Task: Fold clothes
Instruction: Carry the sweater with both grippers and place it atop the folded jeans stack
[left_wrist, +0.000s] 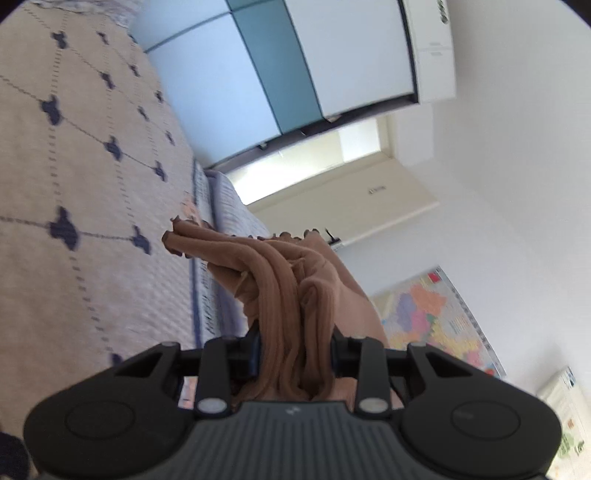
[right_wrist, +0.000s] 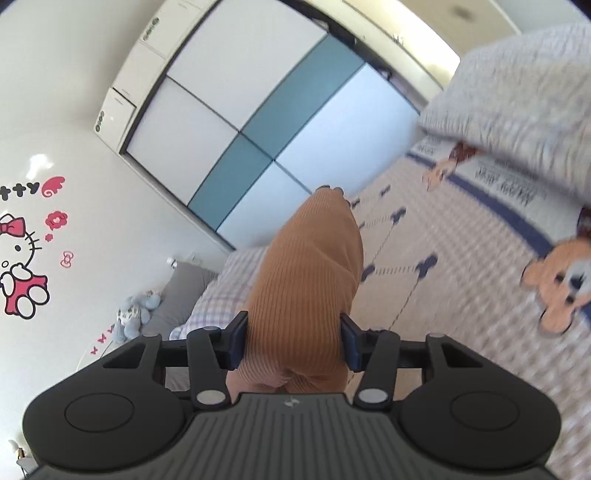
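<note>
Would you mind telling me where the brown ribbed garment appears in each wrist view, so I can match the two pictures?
Left wrist: the brown ribbed garment is bunched low centre, clamped in the left gripper.
Right wrist: it stands as a smooth ribbed fold at centre, clamped in the right gripper.
Shared landmark: the white-and-teal wardrobe, with the patterned bedspread beside it.

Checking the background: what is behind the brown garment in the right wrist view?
Behind the brown garment: a wardrobe, checked bedding and the patterned bedspread. What lies directly behind it is covered.
</note>
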